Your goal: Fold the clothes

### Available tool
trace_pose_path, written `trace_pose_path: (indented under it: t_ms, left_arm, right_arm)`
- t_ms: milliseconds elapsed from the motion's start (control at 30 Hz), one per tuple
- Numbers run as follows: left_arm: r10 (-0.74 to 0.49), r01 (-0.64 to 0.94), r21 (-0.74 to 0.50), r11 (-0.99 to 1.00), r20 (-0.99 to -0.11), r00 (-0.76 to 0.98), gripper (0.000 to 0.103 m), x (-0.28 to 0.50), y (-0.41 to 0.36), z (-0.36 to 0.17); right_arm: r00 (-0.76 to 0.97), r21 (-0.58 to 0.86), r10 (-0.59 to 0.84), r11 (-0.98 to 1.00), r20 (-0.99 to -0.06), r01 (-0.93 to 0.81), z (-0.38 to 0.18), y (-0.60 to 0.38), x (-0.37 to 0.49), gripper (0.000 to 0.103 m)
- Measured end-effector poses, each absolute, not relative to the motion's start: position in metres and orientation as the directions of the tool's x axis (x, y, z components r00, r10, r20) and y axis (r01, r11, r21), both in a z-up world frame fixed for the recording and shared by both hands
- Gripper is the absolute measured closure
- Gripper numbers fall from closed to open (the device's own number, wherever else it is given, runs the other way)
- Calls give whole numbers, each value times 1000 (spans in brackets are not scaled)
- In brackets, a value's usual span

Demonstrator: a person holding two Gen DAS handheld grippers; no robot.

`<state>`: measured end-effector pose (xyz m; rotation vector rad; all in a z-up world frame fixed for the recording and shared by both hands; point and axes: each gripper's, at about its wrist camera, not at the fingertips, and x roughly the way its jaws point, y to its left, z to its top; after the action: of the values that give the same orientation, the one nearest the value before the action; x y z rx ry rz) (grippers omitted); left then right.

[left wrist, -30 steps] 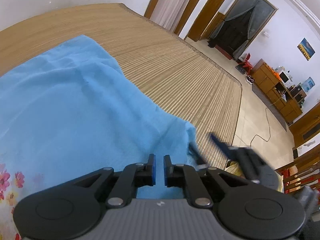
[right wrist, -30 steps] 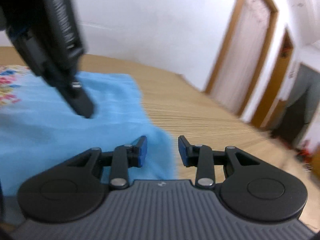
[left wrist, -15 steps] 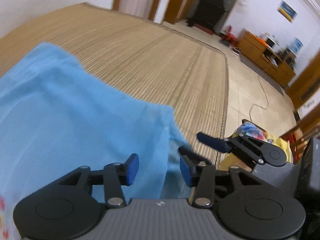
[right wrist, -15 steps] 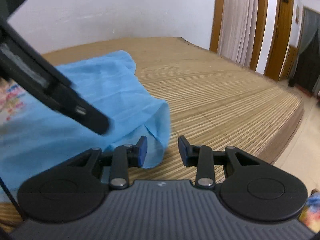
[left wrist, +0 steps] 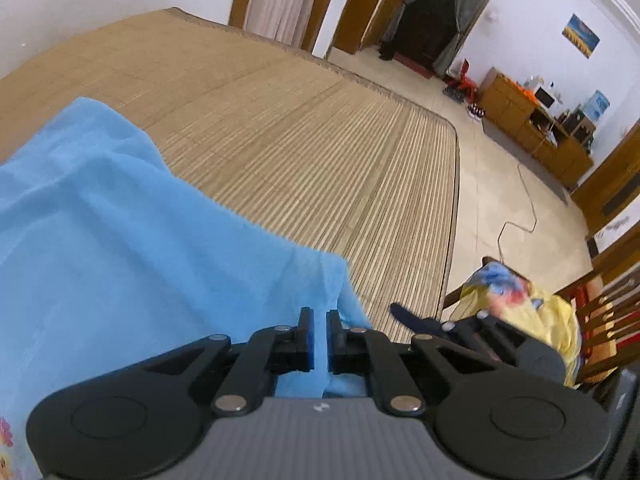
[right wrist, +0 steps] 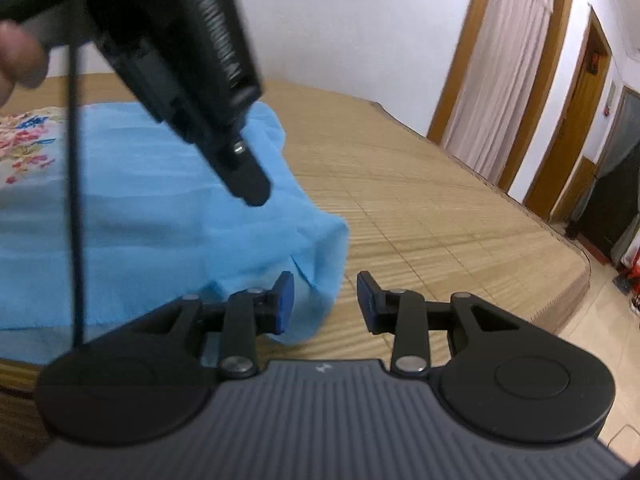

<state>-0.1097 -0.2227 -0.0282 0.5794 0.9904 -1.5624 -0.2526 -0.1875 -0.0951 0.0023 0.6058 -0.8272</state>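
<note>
Covering most of the scene, a woven bamboo mat (left wrist: 304,148) carries a blue garment (left wrist: 120,248) spread over its near left part; a floral print (right wrist: 24,140) shows at the garment's far left. Right of the mat's near corner, yellow patterned clothes (left wrist: 532,304) lie heaped on a wooden chair (left wrist: 608,312). The left gripper (left wrist: 318,334) is closing, its pads pinching a fold at the garment's near right corner. The right gripper (right wrist: 325,300) stands parted just right of that corner, fabric reaching between its fingers but not pressed by them.
</note>
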Motion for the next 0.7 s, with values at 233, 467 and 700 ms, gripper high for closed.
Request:
trace_pose_path:
  t_ms: [233,467,700]
  left_arm:
    - [-509,967,-244,-73,-825,-246,73,-115,-207,-34]
    - [-544,961,-234,-150,-792,-278,38,-105,-191,-31]
    - [-545,949,-259,-182,-777,-316,33,-87,-179,-28]
  right_arm:
    - [564,-168,-632,732,-531,661,-97,-196,-243,66]
    - [694,109,-471,781,-545,615,-91,-229,-261,66]
    - [747,209,-365,808,-556,551,-92,-250,-250,65]
